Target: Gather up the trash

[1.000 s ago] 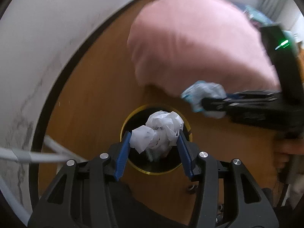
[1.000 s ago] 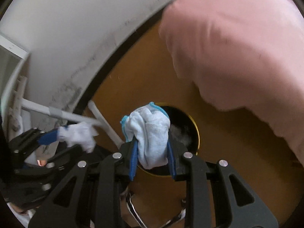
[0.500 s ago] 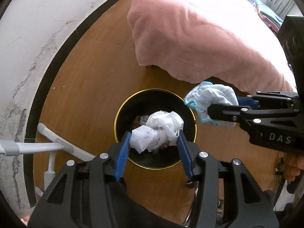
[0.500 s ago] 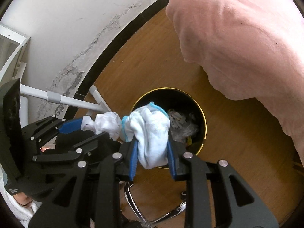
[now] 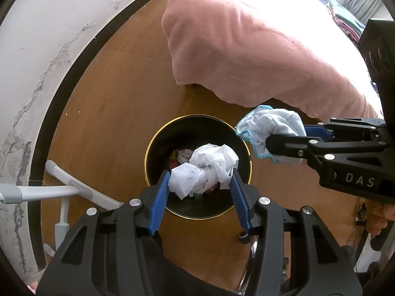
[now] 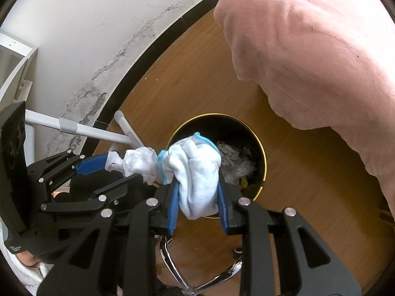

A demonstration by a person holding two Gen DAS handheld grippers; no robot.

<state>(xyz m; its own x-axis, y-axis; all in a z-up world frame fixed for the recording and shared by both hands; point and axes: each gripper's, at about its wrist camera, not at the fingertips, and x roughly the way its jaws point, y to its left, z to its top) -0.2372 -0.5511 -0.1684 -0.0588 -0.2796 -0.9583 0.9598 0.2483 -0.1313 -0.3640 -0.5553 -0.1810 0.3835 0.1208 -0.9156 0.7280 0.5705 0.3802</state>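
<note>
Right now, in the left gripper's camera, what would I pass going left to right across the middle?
White wall → grey pole → crumpled paper over the bin → blue-edged cloth → right gripper.

- Your crumpled white wad (image 5: pixel 205 167) covers most of the bin's (image 5: pixel 158 145) contents; the scraps beneath are too small to name.
- The pale blue cloth (image 6: pixel 197 172) hides the bin's near rim from your right wrist camera.
- The pink bedcover (image 5: pixel 246 49), beyond the bin, is cut off by the frame edge.
</note>
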